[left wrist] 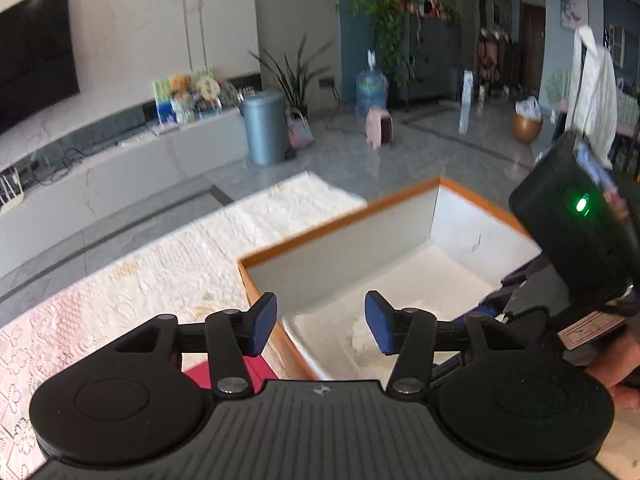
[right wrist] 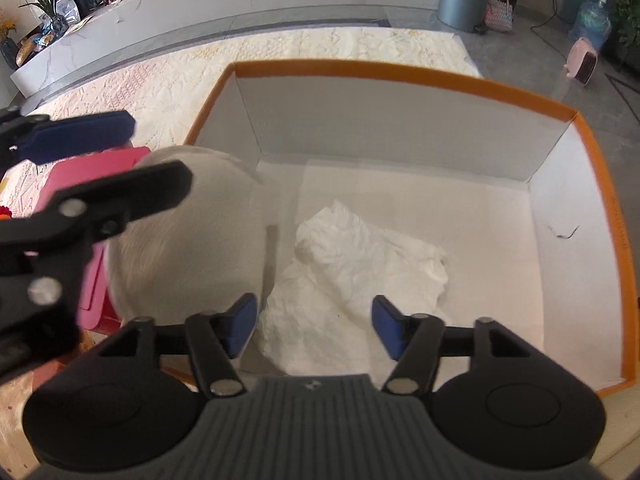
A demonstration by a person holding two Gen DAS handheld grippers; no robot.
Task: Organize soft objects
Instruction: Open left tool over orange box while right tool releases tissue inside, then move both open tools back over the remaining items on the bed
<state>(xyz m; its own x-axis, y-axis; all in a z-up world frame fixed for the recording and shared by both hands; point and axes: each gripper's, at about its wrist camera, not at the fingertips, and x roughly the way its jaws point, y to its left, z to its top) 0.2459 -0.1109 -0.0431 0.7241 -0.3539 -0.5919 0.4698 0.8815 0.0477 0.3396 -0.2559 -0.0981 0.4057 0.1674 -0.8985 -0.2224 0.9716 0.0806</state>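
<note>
An orange-rimmed white box (right wrist: 400, 76) stands on a lace tablecloth; it also shows in the left wrist view (left wrist: 340, 216). A crumpled white cloth (right wrist: 360, 272) lies on its floor, seen in the left wrist view (left wrist: 360, 340) too. My right gripper (right wrist: 314, 326) is open and empty just above the cloth. My left gripper (left wrist: 320, 326) is open and empty over the box's left wall; it also shows in the right wrist view (right wrist: 120, 152). A blurred round whitish soft object (right wrist: 184, 240) sits at the box's left wall below the left gripper.
A pink box (right wrist: 92, 208) lies left of the orange box, also seen in the left wrist view (left wrist: 200, 374). The tablecloth (left wrist: 140, 280) covers the table. Beyond are a grey bin (left wrist: 264, 128), a TV bench (left wrist: 100, 160) and floor.
</note>
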